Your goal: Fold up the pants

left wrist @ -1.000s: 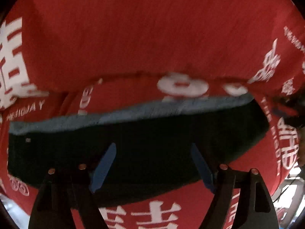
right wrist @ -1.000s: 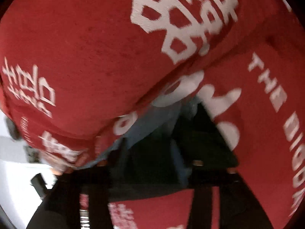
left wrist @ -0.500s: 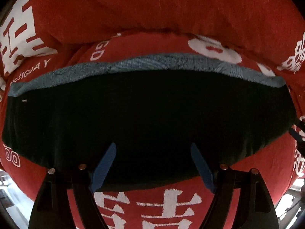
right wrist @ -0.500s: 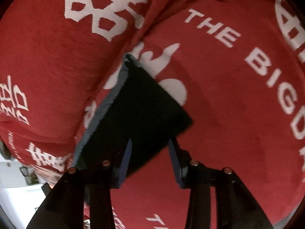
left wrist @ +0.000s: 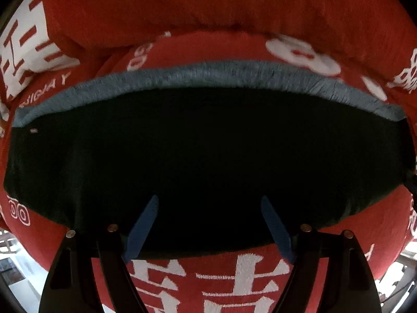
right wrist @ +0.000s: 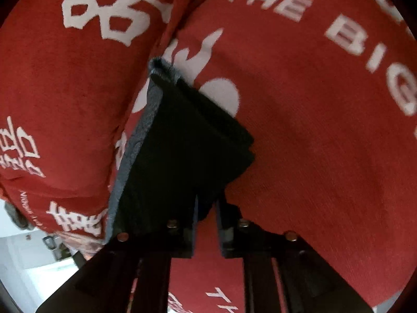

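While the pants (left wrist: 208, 156) lie as a dark folded slab across the middle of the left wrist view, with a grey-blue band (left wrist: 208, 75) running along their upper edge, I judge the step in hand to be taking hold of them for the next fold. They rest on a red blanket (left wrist: 234, 5) printed with white characters and letters, which fills the rest of both frames; I cannot tell what carries it.

In the right wrist view the pants run from the upper middle down to the lower centre, and their layered corner (right wrist: 234, 140) juts toward the right. My right tongs (right wrist: 207, 208) are closing at the lower centre, with the dark cloth's lower edge between the blue pads; whether they already pinch it I cannot tell, since that spot is dark. To do this well I want every layer of that edge caught, not just the top one, and none of the red blanket beneath.

My left tongs (left wrist: 208, 221) hang spread wide over the lower middle of the slab, their fingers (left wrist: 142, 227) gripping nothing. I should bring them onto the near edge level with the right pair, so that the cloth lifts evenly and the grey-blue band stays straight.
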The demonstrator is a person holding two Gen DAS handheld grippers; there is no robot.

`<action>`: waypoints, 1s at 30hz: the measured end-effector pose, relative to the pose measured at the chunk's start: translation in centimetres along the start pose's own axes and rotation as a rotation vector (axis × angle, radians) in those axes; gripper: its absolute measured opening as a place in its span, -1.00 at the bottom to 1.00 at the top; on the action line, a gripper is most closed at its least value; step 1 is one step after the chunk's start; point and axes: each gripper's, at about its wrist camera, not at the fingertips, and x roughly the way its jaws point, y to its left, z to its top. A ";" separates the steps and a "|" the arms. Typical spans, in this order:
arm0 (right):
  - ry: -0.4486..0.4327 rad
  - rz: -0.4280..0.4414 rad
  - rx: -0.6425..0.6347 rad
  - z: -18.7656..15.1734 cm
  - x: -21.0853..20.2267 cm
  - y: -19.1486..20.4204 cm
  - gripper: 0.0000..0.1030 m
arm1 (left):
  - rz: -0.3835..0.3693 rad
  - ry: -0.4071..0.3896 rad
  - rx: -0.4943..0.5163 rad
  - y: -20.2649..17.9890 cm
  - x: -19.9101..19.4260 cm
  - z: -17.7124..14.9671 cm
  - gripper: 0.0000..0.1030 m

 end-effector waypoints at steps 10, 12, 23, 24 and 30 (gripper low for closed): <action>-0.018 -0.141 -0.399 0.7 2.9 10.1 -0.66 | 0.046 -0.048 0.039 -3.5 1.7 4.4 0.58; 0.005 -0.168 -0.412 2.2 5.4 10.6 -0.66 | 0.062 -0.040 0.010 -3.1 2.9 4.9 0.58; -0.092 -0.289 -0.310 4.4 3.5 9.3 -0.49 | 0.202 -0.033 -0.171 8.6 1.1 5.5 0.71; -0.080 -0.267 -0.308 3.8 3.3 9.6 -0.36 | 0.205 -0.031 -0.181 9.5 0.7 5.3 0.71; 0.087 -0.017 -0.332 -4.4 5.4 14.0 -0.24 | 0.215 -0.029 -0.196 15.2 -1.1 2.2 0.71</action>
